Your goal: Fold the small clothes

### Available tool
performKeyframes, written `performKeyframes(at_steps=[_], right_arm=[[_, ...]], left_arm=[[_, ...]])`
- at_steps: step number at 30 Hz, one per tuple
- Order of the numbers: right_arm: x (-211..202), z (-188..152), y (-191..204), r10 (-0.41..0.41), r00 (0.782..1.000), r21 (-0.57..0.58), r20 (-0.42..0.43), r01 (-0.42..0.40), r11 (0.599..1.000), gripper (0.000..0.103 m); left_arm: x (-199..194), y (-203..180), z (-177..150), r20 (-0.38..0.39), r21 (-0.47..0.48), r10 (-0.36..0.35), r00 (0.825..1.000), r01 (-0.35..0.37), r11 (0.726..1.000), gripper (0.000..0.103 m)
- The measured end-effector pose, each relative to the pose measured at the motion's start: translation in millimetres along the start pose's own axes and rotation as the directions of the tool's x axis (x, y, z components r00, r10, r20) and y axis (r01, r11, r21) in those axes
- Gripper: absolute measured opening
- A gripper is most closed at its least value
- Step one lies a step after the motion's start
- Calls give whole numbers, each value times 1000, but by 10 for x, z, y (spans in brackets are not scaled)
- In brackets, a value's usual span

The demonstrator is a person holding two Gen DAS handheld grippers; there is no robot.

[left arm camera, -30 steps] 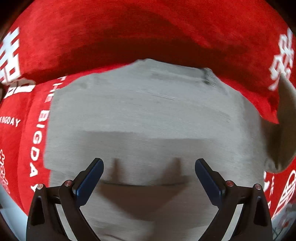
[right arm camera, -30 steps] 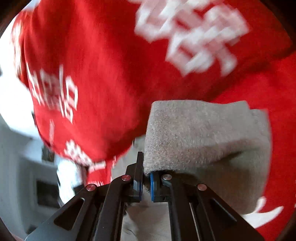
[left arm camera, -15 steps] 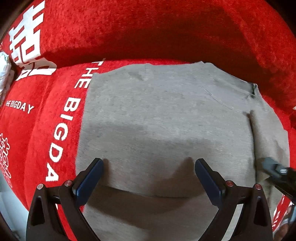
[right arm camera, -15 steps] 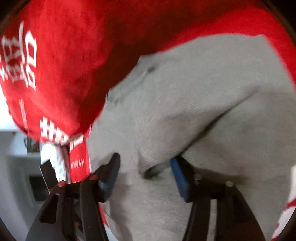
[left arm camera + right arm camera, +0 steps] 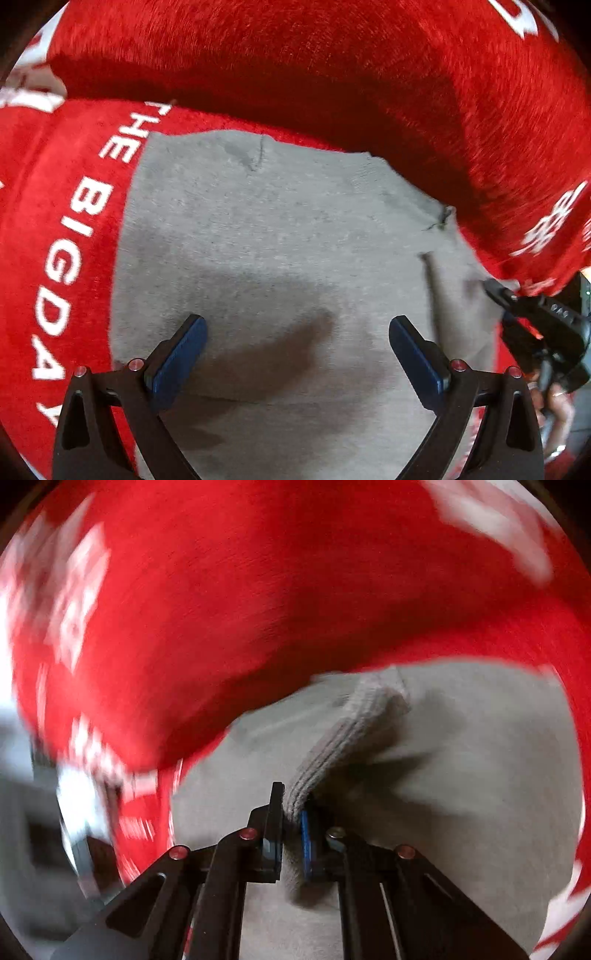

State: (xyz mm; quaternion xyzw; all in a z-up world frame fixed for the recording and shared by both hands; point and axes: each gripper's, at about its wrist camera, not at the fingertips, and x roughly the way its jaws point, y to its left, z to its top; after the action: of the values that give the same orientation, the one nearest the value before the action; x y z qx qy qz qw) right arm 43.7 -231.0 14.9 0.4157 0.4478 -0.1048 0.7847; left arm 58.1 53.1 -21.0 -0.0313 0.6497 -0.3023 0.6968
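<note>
A grey knitted garment [image 5: 277, 240] lies flat on a red sofa seat. My left gripper [image 5: 297, 343] is open and empty, with its fingers just above the middle of the cloth. My right gripper [image 5: 291, 816] is shut on a ribbed edge of the grey garment [image 5: 340, 738] and lifts it off the rest of the cloth. The right gripper also shows in the left wrist view [image 5: 517, 299], at the garment's right edge.
The red sofa cover [image 5: 74, 221] has white lettering along the seat. The red backrest [image 5: 295, 55] rises just behind the garment. In the right wrist view [image 5: 55, 849] blurred grey floor shows past the sofa's left end.
My right gripper was open over the garment's edge half a second ago and has now shut on the ribbed edge. My left gripper has stayed open and shifted slightly over the cloth.
</note>
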Motion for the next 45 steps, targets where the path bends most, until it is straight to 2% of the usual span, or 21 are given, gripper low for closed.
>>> performKeyframes(at_steps=[2,4,6,8,10,11,12,14,15,22,27,29,30,31,32,33,36,39,40,41,45], right_arm=[[138,-107,368,-8,998,-166,-57,-2,986,9],[347,-309,698,-41,991,-317,-129,-2,949,9],[511,-498,866,-83,981,-403,-177,5,915,9],[622,-643,891,-88,967,-424,-239,-22,905,13],[657,-747,832,-115,956,-423,-271,-11,906,15],[662,-781,817,-121,951,-417,-283,-8,909,20],[633,-801,765,-113,950,-399,-291,-13,917,25],[529,-802,636,-95,952,-354,-292,-16,935,47],[455,-797,549,-81,954,-320,-289,-17,947,49],[-40,-813,-166,-57,965,-61,-257,43,997,51],[-341,-872,-769,-19,982,194,-186,56,980,55],[-378,-874,-933,-7,987,278,-159,52,959,55],[-419,-887,-1048,5,990,334,-138,42,942,55],[-457,-900,-1140,18,993,377,-119,28,926,55],[-494,-910,-1244,37,995,433,-90,6,902,55],[-519,-908,-1315,47,996,463,-73,-8,887,55],[-579,-909,-1469,68,997,530,-29,-42,847,55],[-567,-870,-1555,75,997,565,-2,-61,823,55],[-563,-838,-1562,69,998,564,3,-59,824,40],[-634,-811,-1613,55,998,553,0,-46,832,7],[-788,-625,-1525,-12,1000,427,11,6,904,6]], left_arm=[[-14,107,31,-20,-54,-109,994,107,993,99],[-60,126,2,-24,-106,-184,983,180,978,99],[-83,187,-3,-20,-149,-241,970,236,960,99],[-99,199,-26,-18,-188,-289,957,281,941,99],[-89,230,-27,-20,-209,-319,948,308,928,99],[-86,233,-28,-21,-210,-321,947,310,927,99],[-81,235,-27,-24,-208,-321,947,310,928,99],[-73,216,-22,-32,-200,-317,948,305,931,99],[-71,197,-20,-38,-194,-314,949,301,934,99],[-46,-5,-62,-109,-123,-266,958,253,960,99],[-47,-85,-166,-156,-54,-207,966,201,978,99],[-31,-98,-161,-165,-45,-193,967,188,981,91],[-4,-114,-149,-174,-44,-188,967,183,982,71],[26,-127,-137,-191,-47,-188,963,183,982,44],[65,-141,-128,-207,-53,-202,957,195,979,29],[87,-153,-120,-217,-62,-221,951,212,975,9],[-6,-245,-73,-165,0,-207,964,210,978,9],[-123,-283,-24,-133,34,-215,967,222,975,9],[-118,-278,-17,-137,40,-204,969,211,977,9],[-107,-265,-13,-143,40,-190,971,198,979,9],[-121,-213,-21,-140,43,-169,976,176,983,9]])
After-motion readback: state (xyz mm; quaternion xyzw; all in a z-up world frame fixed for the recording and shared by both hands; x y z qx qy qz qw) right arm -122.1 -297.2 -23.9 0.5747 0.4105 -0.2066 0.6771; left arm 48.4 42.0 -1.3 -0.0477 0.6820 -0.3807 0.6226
